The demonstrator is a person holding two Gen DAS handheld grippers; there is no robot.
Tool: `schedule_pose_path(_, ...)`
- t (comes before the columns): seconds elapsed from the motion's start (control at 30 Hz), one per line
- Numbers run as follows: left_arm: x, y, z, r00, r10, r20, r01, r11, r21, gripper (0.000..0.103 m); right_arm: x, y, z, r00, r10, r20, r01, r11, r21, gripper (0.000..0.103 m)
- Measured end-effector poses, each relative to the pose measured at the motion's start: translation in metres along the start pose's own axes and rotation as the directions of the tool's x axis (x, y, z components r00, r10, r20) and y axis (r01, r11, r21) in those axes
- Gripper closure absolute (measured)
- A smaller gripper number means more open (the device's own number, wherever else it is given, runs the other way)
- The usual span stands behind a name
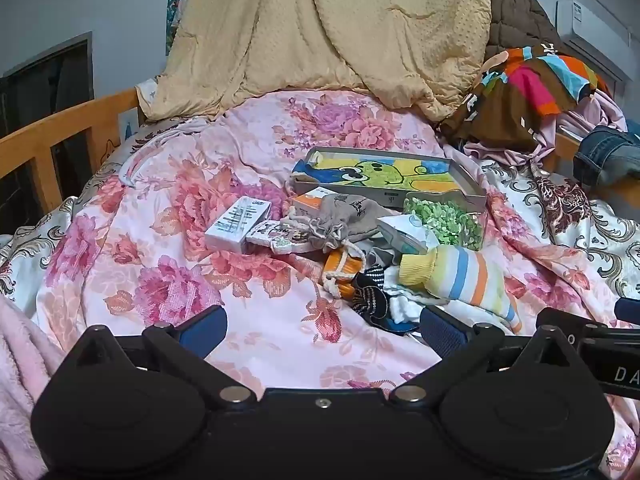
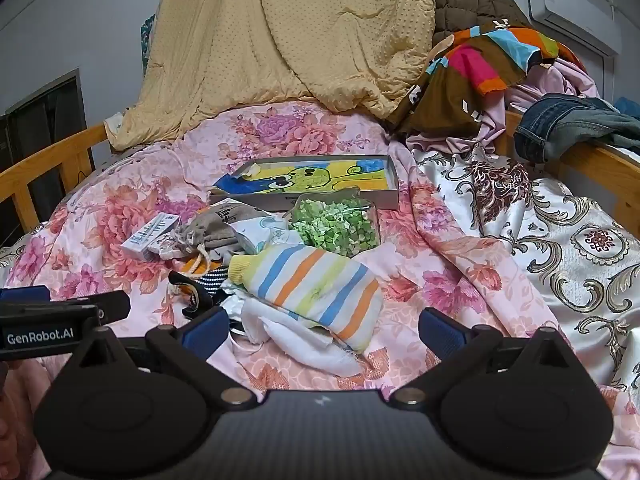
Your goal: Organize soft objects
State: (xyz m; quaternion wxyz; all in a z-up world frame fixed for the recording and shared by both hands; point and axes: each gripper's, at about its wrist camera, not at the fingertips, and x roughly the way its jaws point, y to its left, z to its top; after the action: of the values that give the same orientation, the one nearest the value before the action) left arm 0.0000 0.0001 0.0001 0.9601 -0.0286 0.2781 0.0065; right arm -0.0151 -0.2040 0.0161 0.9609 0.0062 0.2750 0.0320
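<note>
Both grippers hover low over a bed with a floral sheet [image 1: 168,240]. The left gripper [image 1: 323,330] has its jaws spread wide with nothing between them, only bare sheet ahead. The right gripper [image 2: 323,330] is also wide open and empty, its fingers flanking the near end of a striped sock [image 2: 316,288], not touching it.

The sock lies flat at the near edge of a small heap in the middle of the bed. In the right wrist view its long axis runs diagonally, yellow cuff pointing up-left toward the heap, the other end down-right toward the gripper. A white cloth [image 2: 296,336] lies under it. Behind sit a grey pouch [image 2: 212,226], a green bag [image 2: 336,224], a white box [image 2: 150,236] and a tray [image 2: 394,192] holding a cartoon towel [image 2: 304,180]. A tan blanket [image 2: 288,40] hangs at the back
</note>
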Motion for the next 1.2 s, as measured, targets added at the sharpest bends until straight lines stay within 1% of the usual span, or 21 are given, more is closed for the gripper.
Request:
schedule_pose_path(0.4, -0.0004, 0.0000, 0.0001, 1.000, -0.002, 0.007, 0.002, 1.000, 0.003, 0.001, 0.0002, 0.0001, 0.0001, 1.000, 0.000, 0.002, 0.000, 1.000, 0.000, 0.000)
schedule_pose_path(0.53, -0.0029, -0.0033, 0.0047, 1.000, -0.005, 0.014, 0.005, 1.000, 0.006, 0.001, 0.0000, 0.0001, 0.0004, 1.000, 0.000, 0.002, 0.000, 1.000, 0.000, 0.000)
schedule_pose_path(0.63, -0.0043, -0.0040, 0.0007, 1.000, -0.009, 0.016, 0.009, 1.000, 0.006, 0.001, 0.0000, 0.0001, 0.0006, 1.000, 0.002, 0.002, -0.002, 1.000, 0.001, 0.000)
schedule_pose_path(1.2, -0.0023, -0.0033, 0.0007, 1.000, -0.005, 0.017, 0.005, 1.000, 0.005, 0.001, 0.0000, 0.0002, 0.0000, 1.000, 0.001, 0.002, -0.002, 1.000, 0.001, 0.000)
